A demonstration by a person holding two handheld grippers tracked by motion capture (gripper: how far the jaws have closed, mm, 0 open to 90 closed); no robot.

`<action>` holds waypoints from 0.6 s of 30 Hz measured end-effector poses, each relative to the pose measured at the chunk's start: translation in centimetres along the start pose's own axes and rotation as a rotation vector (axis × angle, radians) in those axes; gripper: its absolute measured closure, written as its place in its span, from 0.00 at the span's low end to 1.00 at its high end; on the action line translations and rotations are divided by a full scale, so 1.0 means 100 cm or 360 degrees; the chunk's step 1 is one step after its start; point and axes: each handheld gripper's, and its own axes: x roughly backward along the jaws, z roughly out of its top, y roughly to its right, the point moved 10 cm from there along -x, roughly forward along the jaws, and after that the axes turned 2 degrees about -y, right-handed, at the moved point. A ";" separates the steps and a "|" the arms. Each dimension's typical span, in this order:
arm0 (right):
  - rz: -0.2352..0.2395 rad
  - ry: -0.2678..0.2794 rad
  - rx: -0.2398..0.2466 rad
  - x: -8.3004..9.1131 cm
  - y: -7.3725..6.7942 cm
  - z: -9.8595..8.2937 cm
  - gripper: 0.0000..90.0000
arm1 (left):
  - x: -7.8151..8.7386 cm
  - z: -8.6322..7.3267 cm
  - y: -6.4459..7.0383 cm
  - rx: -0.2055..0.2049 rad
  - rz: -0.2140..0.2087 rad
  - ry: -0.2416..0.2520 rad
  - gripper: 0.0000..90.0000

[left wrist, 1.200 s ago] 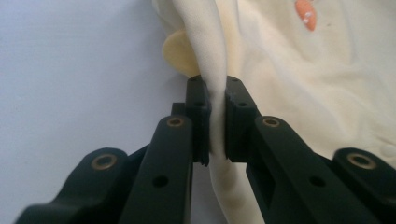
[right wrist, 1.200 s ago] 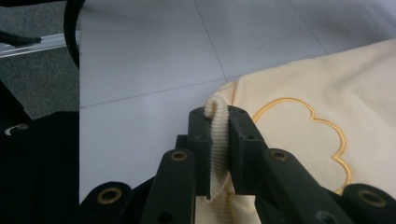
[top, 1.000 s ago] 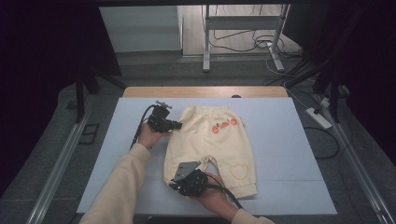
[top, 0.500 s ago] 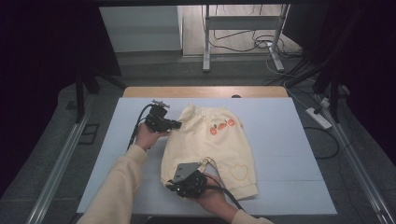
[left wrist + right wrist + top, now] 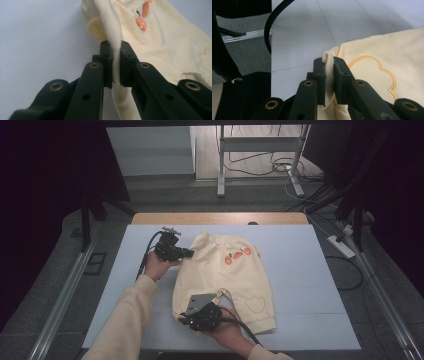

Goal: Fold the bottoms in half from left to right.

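Left claw (image 5: 115, 65) clamped on yellow pants (image 5: 225, 275) waistband; right claw (image 5: 328, 81) pinching ribbed cuff near counter (image 5: 310, 270) front edge.

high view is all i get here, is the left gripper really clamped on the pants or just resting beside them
Observer: Clamped. In the left gripper view the left gripper has a fold of the yellow pants pinched between its jaws.
Operator: and the right one, what part does it hold
Observer: The right gripper is shut on the ribbed cuff of a leg; the ribbing stands up between its jaws.
Operator: any print close to that cuff
Observer: Yes, an orange stitched outline sits on the cloth just beside the jaws.
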 end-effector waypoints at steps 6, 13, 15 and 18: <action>-0.0024 0.0057 -0.0007 0.006 -0.001 0.010 0.90 | 0.014 0.006 0.000 -0.0011 0.0025 0.0029 0.92; -0.0027 0.0171 0.0040 0.019 -0.011 0.040 0.90 | 0.034 0.011 0.003 -0.0024 0.0004 0.0068 0.92; -0.0021 0.0149 0.0043 0.017 -0.011 0.038 0.90 | 0.033 0.006 0.002 -0.0013 0.0005 0.0063 0.92; 0.0005 0.0130 0.0012 0.011 -0.011 0.031 0.90 | 0.030 0.000 -0.002 0.0013 0.0006 0.0056 0.92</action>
